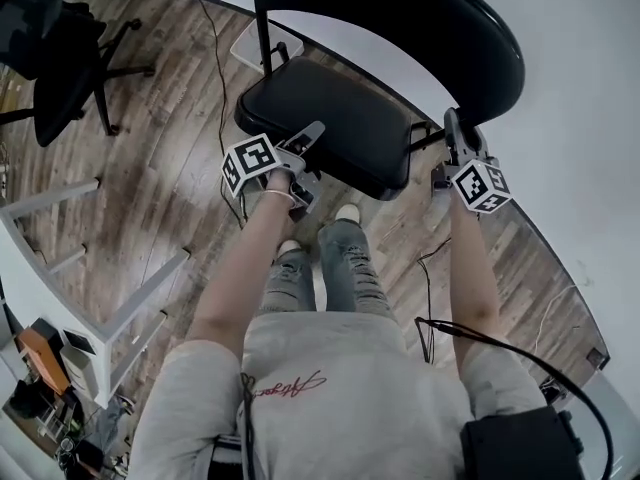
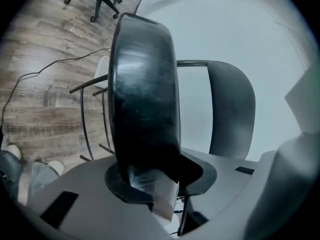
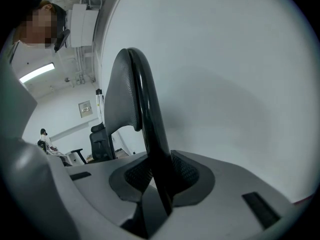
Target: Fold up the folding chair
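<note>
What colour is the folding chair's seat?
Black. The seat shows best in the head view, from above.

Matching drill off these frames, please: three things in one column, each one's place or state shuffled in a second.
Column 1
1. left gripper
2. right gripper
3. black swivel office chair

Column 2
a. stands on the wood floor, top left of the head view
b. shut on the edge of the curved black backrest
c. shut on the near edge of the padded black seat

Pairs: 1-c; 2-b; 3-a
</note>
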